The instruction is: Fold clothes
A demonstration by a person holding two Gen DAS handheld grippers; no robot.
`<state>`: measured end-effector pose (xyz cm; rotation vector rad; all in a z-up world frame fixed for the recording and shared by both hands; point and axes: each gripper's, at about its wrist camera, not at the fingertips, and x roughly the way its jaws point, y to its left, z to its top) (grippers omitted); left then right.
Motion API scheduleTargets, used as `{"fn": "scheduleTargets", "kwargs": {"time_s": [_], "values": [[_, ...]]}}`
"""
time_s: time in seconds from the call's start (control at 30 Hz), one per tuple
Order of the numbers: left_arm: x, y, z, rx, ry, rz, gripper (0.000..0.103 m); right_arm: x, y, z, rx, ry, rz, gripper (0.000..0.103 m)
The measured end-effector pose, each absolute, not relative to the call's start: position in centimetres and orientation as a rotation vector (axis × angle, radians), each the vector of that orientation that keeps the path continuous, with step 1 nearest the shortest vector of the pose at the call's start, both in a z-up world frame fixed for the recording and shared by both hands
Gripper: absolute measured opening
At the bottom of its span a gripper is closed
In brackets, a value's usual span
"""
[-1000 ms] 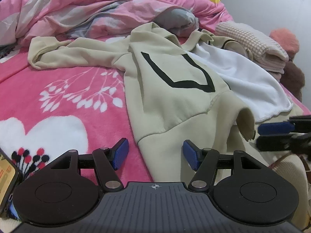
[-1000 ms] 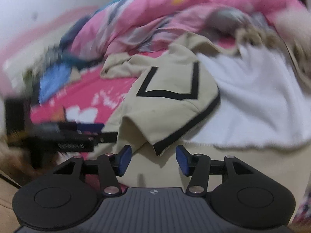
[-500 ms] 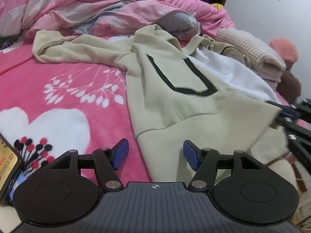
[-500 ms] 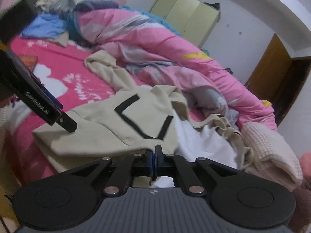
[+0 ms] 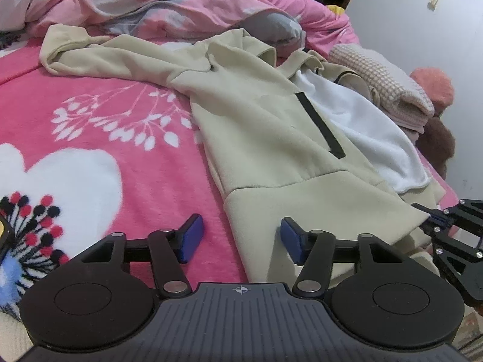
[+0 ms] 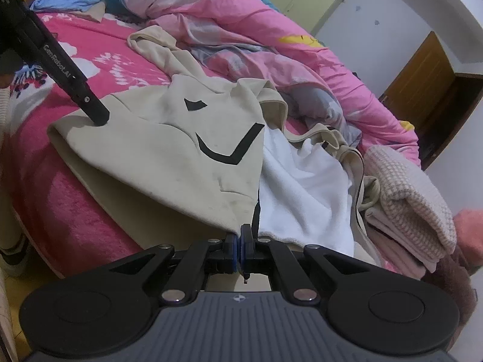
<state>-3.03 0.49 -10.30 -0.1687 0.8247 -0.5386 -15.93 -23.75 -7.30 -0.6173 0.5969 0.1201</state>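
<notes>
The hoodie (image 5: 271, 138) lies spread on the bed (image 5: 90, 114). The right tool (image 6: 240, 246) pinches its hem corner at six o'clock; the left tool (image 5: 238, 238), closing, straddles the hem edge.

Matt beige fleece hoodie (image 5: 265, 138), plush pink blanket (image 5: 99, 157) — fuzzy, soft cloth

A pink floral blanket (image 5: 99, 111) covers the bed, a rumpled pink duvet (image 6: 229, 21) (grey-patched) behind.
</notes>
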Motion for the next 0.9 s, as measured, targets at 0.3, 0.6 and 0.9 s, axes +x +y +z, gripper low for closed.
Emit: {"fn": "scheduleTargets", "kwargs": {"time_s": [0.3,0.6,0.9], "values": [[-3.3,0.6,-9.7,-0.241,0.85,-0.516,0.005,-15.7,-23.8,-7.5,-0.598,0.595,0.116,0.001],[-5.2,0.1,-7.1,-0.172,0.829,-0.56,0.002,-15.6,-24.1,-7.4,-0.606,0.6,0.117,0.001],[-5.3,0.9,-10.1,-0.12,0.91,-0.559,0.008,-15.4,-23.4,-8.4,-0.651,0.643,0.158,0.001]]}}
